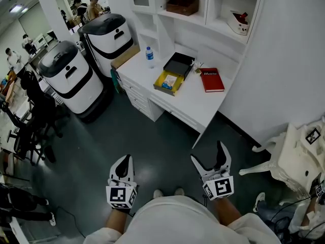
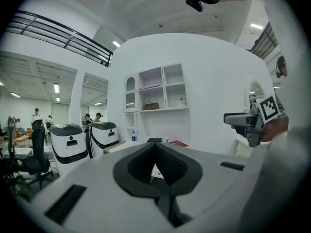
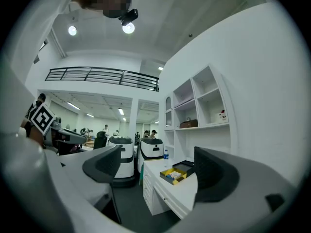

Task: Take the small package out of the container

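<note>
A person stands on a dark floor facing a white counter [image 1: 195, 103] with drawers, set against a white wall, and holds a gripper in each hand, low and well short of the counter.

The left gripper [image 2: 156, 152] has its jaws closed, the black pads meeting at the tips with nothing between them. The right gripper [image 3: 158, 171] has its jaws spread wide and empty. Seen through the gap, the counter lies far beyond them.

A yellow container [image 1: 158, 83] sits about midway along the counter, close to its front edge. Its black lid [image 1: 179, 64] lies open on the side toward the back wall, so container and lid together run from front edge to back. The small package [image 1: 170, 81], pale with a touch of blue, lies flat inside the container. It is too small to tell which way its long axis points.

A water bottle [image 1: 150, 56] stands upright toward the counter's left end. A red book [image 1: 212, 79] lies flat toward the right end, apart from the container.

On the shelves above, a brown box [image 1: 183, 5] fills one compartment. Two white-and-black machines [image 1: 71, 75] stand on the floor left of the counter.
</note>
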Action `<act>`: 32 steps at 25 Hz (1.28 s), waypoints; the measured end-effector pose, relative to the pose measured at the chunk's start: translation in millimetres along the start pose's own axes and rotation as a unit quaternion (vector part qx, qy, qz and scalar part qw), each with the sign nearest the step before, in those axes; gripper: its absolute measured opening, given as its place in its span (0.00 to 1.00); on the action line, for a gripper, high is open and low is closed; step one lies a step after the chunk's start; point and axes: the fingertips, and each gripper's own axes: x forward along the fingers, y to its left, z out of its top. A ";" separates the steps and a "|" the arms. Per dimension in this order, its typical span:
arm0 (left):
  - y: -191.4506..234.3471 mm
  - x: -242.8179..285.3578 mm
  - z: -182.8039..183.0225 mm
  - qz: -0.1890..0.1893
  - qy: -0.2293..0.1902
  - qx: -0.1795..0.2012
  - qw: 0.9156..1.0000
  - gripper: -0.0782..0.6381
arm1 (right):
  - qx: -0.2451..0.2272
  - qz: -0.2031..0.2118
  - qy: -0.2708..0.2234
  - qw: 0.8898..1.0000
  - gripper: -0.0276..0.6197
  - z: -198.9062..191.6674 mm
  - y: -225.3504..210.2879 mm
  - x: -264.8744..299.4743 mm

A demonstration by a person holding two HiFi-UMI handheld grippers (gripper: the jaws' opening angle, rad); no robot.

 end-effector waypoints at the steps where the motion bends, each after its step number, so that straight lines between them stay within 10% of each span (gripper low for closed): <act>1: -0.8 2.0 -1.0 0.001 0.002 0.001 1.000 0.12 | 0.000 0.002 -0.001 1.000 0.73 -0.5 -1.9 0.6; 16: 17.6 25.7 -28.4 0.030 0.021 -0.004 0.999 0.12 | -0.005 0.025 -0.002 1.000 0.73 -18.3 -21.0 43.0; 32: 131.8 197.6 -22.1 -0.007 0.023 -0.029 0.999 0.12 | -0.009 -0.014 0.026 1.000 0.72 -37.5 -49.1 217.4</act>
